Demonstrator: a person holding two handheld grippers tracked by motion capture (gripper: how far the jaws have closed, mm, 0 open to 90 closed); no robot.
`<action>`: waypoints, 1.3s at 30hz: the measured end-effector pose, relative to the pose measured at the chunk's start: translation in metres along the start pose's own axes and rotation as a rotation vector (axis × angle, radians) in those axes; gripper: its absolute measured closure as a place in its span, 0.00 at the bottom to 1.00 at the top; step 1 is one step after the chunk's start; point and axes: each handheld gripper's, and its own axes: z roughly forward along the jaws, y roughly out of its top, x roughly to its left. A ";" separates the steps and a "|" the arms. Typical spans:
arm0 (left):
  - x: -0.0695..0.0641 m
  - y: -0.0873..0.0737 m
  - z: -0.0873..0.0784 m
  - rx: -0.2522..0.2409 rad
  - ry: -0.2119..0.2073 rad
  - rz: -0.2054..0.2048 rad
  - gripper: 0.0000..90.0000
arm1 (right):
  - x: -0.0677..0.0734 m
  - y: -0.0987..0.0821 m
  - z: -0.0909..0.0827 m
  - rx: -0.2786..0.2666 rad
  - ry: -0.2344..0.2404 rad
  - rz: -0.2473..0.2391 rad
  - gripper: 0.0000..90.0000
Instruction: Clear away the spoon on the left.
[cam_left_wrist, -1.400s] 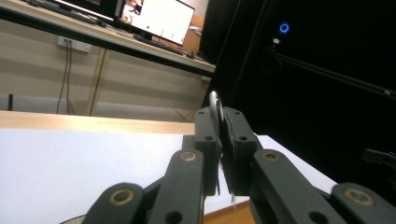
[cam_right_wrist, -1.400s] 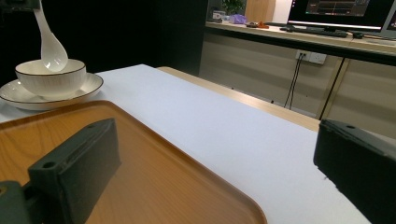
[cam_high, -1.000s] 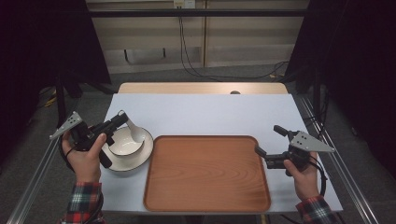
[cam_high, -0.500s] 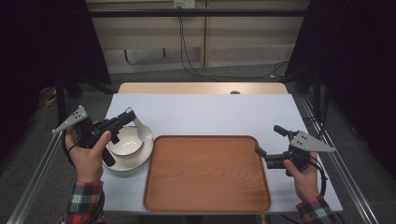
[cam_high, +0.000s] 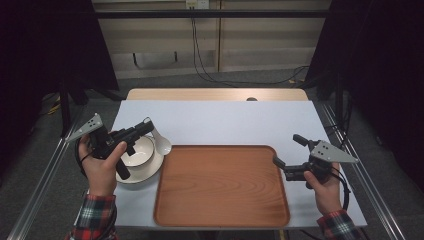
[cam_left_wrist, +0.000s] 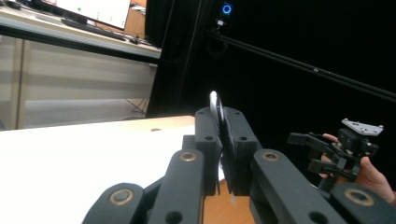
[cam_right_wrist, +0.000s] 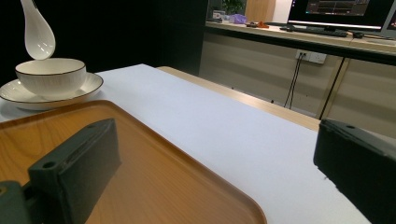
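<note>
Bench (cam_high: 225, 120) carries a wooden tray (cam_high: 220, 187) at centre, with plate (cam_high: 145, 172) and bowl (cam_high: 141, 150) at its 9 o'clock. Left gripper (cam_high: 145, 126) is pinching the white spoon (cam_high: 159, 142), which hangs just above the bowl's rim. Right gripper (cam_high: 287, 150) hovers with jaws spread at the tray's 3 o'clock edge. Step looks like lifting the spoon out. Next: probably carry it over the tray and lower it before releasing.

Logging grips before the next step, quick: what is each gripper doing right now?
Left gripper: shut on the white spoon, lifted above the bowl.
Right gripper: jaws open, holding nothing, beside the tray.
</note>
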 end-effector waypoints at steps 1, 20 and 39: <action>-0.001 -0.001 0.001 -0.002 0.002 -0.005 0.95 | 0.000 0.000 0.000 0.002 0.000 0.002 0.00; -0.006 -0.017 0.020 0.065 -0.033 -0.008 0.95 | 0.000 0.000 0.000 0.001 0.002 -0.002 0.00; -0.011 -0.036 0.038 0.135 -0.068 -0.014 0.95 | 0.000 0.000 -0.001 0.002 0.003 -0.007 0.00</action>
